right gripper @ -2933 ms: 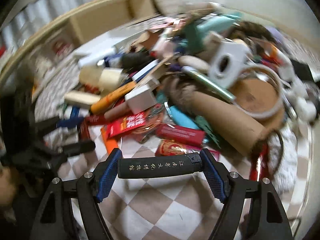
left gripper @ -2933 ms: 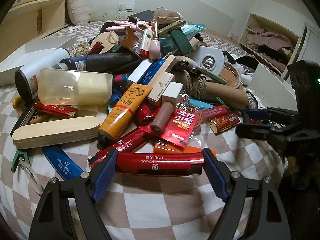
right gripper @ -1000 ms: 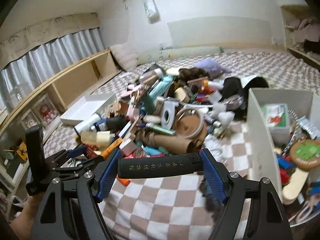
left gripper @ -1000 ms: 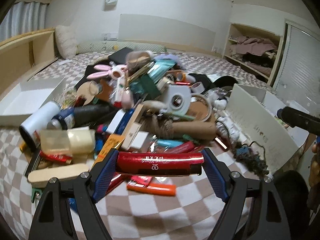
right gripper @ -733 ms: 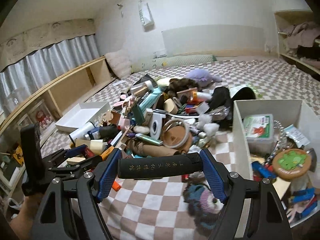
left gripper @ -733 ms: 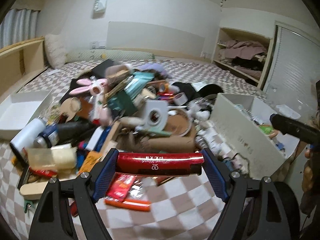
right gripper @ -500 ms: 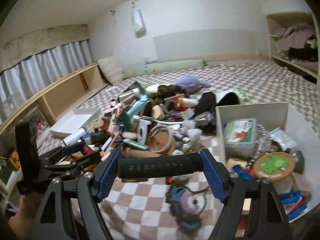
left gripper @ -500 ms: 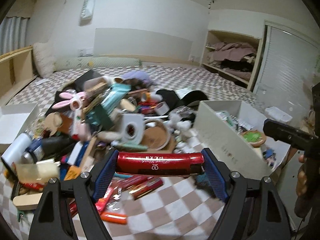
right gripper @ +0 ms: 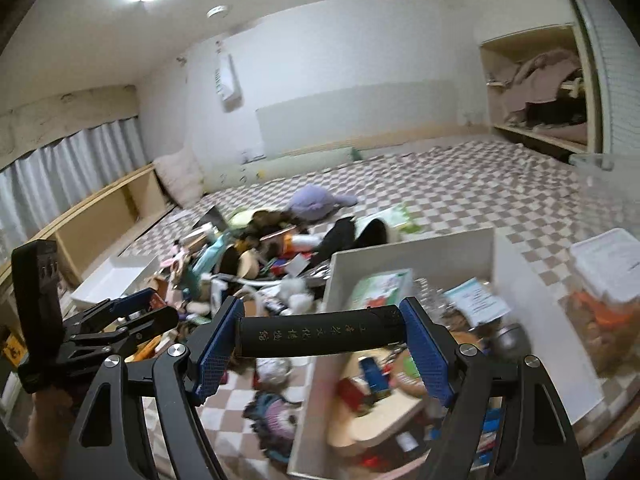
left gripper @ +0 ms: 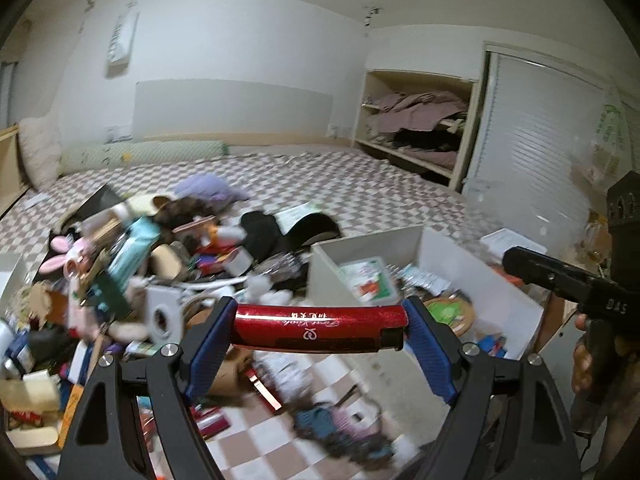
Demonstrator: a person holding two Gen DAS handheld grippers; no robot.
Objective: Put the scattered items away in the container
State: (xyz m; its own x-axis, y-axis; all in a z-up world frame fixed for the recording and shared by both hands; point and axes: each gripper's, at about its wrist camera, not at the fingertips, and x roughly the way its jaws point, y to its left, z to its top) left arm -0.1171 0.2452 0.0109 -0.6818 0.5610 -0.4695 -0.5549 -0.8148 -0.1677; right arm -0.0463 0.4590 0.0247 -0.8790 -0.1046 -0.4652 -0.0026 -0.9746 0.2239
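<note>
My left gripper (left gripper: pixel 318 330) is shut on a red tube (left gripper: pixel 320 326), held crosswise in the air in front of the white container (left gripper: pixel 340 276). My right gripper (right gripper: pixel 320 334) is shut on a black tube (right gripper: pixel 316 336), held crosswise above the near left part of the white container (right gripper: pixel 408 254). The container holds several small items. The pile of scattered items (left gripper: pixel 132 268) lies on the checkered bed to the left of it. The right gripper shows at the right edge of the left wrist view (left gripper: pixel 520 264), and the left gripper at the left of the right wrist view (right gripper: pixel 160 312).
A knitted toy (left gripper: pixel 340 428) lies on the checkered cover in front of the container. A white tray (right gripper: pixel 112 280) sits at the far left of the pile. A clear lidded jar (right gripper: pixel 604 280) stands right of the container. Wardrobe shelves (left gripper: pixel 416 128) are at the back right.
Both grippers have lifted off the pile with their tubes and swung right toward the white container. The right gripper now hangs over its near edge.
</note>
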